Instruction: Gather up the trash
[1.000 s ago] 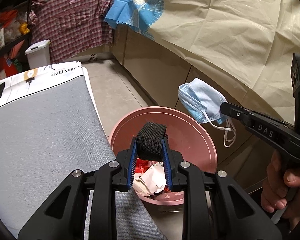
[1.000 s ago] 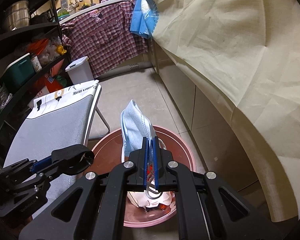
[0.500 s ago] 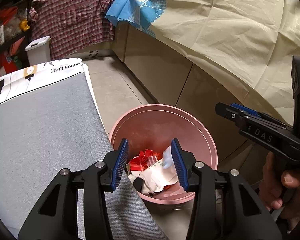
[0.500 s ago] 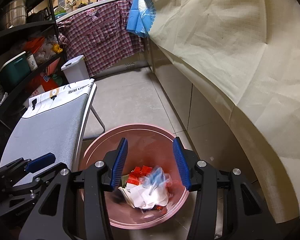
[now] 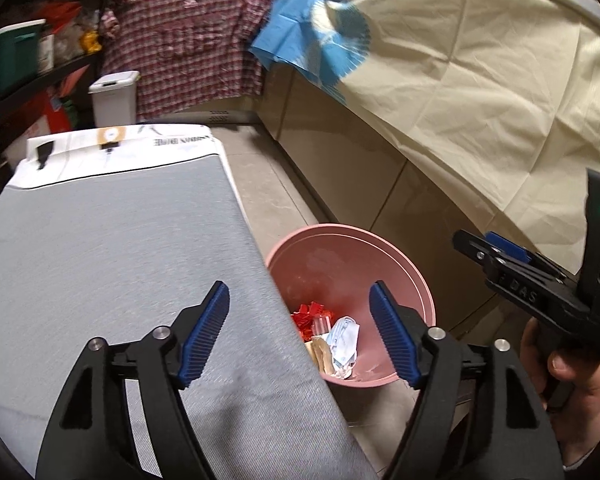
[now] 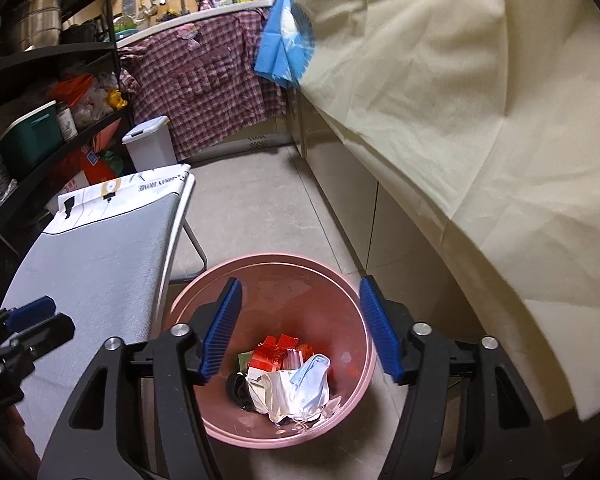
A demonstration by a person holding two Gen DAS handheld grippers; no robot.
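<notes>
Since the frames a second earlier, both loads have left the tools: the black fabric piece (image 6: 238,389) once pinched by the left gripper (image 5: 300,334) and the blue face mask (image 6: 314,380) once pinched by the right gripper (image 6: 300,328) now lie in the pink bin (image 6: 352,308); the left gripper has also drawn back over the ironing board (image 5: 112,256), its blue pads spread wide and holding nothing; the right gripper, likewise spread and empty, hangs directly above the bin mouth, a placement that lets a released item fall straight in. The bin stands on the tiled floor (image 6: 260,208) between the board's edge and the cabinet front draped in a cream sheet (image 6: 460,100), presumably so that trash gathered from the board need travel only a short way. Inside, the mask rests on crumpled white paper (image 6: 272,394) beside red wrappers (image 6: 274,354), with the black piece at the left of the heap. The visible grey board surface shows no further litter, so the collection appears complete or near it; any remainder lies outside both views.
</notes>
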